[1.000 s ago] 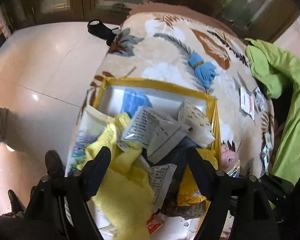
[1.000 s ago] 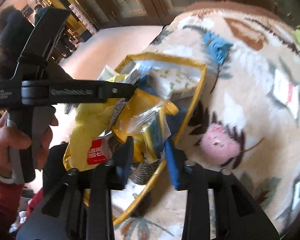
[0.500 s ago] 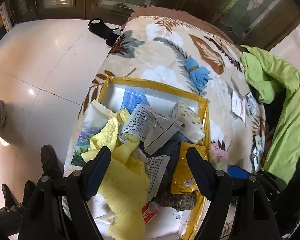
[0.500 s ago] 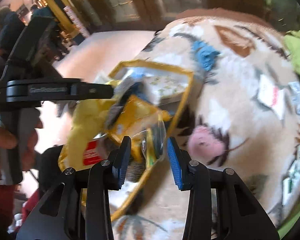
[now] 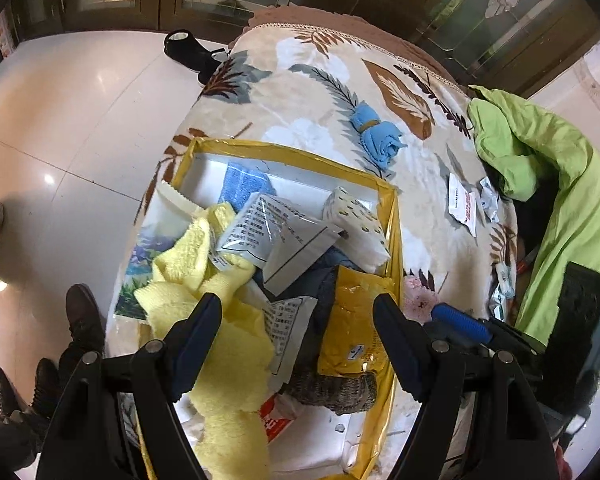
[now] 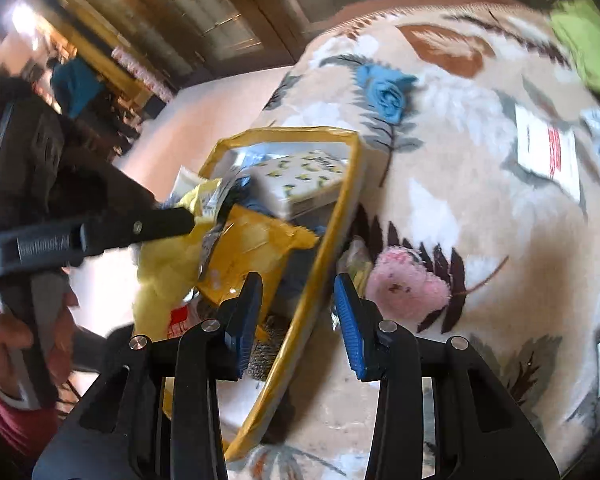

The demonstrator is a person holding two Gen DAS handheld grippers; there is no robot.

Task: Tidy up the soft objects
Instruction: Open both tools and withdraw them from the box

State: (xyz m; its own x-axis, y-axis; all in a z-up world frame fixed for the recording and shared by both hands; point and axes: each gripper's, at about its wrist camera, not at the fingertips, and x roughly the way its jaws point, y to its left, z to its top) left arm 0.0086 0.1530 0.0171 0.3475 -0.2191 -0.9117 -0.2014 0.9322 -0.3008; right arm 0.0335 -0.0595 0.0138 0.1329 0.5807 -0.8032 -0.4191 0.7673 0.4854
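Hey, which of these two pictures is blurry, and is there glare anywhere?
Right wrist view: motion-smeared, worst on the blanket and the background. Left wrist view: sharp, with bright glare spots on the floor tiles; both bend strongly at the edges, fisheye style.

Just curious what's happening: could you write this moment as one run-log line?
left gripper: open over yellow-rimmed white box | right gripper: open, astride box rim | pink fluffy pouch: outside on leaf-print blanket

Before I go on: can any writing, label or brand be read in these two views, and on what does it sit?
Nothing reads clearly.
Grey printed packets in the box: dense lines, too small.
White sachet on the blanket: red print, too small.
Yellow packet: small mark, unreadable.
Left gripper body: embossed lettering, blurred.
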